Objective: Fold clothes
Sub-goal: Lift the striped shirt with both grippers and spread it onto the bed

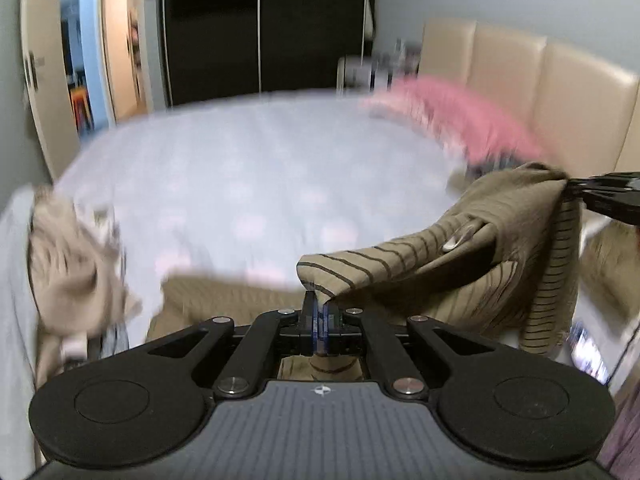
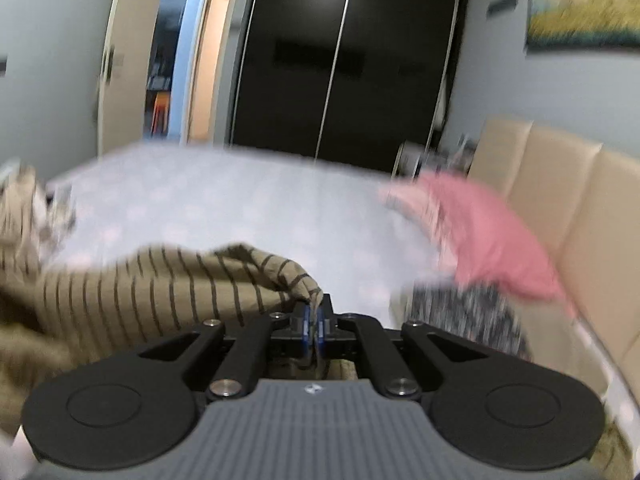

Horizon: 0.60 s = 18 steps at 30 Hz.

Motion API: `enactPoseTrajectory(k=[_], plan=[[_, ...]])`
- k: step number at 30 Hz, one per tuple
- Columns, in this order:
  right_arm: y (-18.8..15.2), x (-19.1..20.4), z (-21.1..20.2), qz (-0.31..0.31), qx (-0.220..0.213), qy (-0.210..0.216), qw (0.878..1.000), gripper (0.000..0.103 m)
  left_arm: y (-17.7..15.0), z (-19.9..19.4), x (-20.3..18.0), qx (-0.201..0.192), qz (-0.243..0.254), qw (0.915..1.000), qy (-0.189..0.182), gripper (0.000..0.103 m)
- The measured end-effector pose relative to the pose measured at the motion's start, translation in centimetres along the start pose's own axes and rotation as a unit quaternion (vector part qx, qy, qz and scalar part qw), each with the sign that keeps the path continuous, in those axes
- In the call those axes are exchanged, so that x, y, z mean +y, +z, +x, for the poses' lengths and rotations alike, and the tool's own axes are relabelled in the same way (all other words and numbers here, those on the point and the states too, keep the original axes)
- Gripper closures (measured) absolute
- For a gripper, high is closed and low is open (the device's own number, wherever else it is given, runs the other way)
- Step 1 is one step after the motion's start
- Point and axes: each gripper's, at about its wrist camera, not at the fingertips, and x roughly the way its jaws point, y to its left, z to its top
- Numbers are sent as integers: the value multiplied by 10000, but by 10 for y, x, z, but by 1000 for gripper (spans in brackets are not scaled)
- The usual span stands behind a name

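Striped shirt [image 1: 460, 256] held up over the bed [image 1: 248, 184]
Left gripper [image 1: 320, 312] and right gripper [image 2: 313, 320] each pinch a shirt edge; the step likely needs even tension and a level spread before lowering.

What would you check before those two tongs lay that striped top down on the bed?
1. Left tongs shut on the striped top: ok.
2. Right tongs shut on the same top: ok.
3. Top stretched flat between them: not ok, it sags and bunches.
4. Open stretch of bed sheet ahead: ok.
5. Pink garment lies off to the right by the headboard: ok.
6. Which part of the top each holds: cannot tell.
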Motion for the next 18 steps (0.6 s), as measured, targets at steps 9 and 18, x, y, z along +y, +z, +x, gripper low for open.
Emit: enactPoseTrajectory(k=[9,18], plan=[[-110,30,20,-1125,1717,934,9742,97,-74,62,-15,1667,693,9836,34,102],[-160,26,32,-1400,2449,1770,9429,96,-103,66,-19,2120,946,9726,-98,99]])
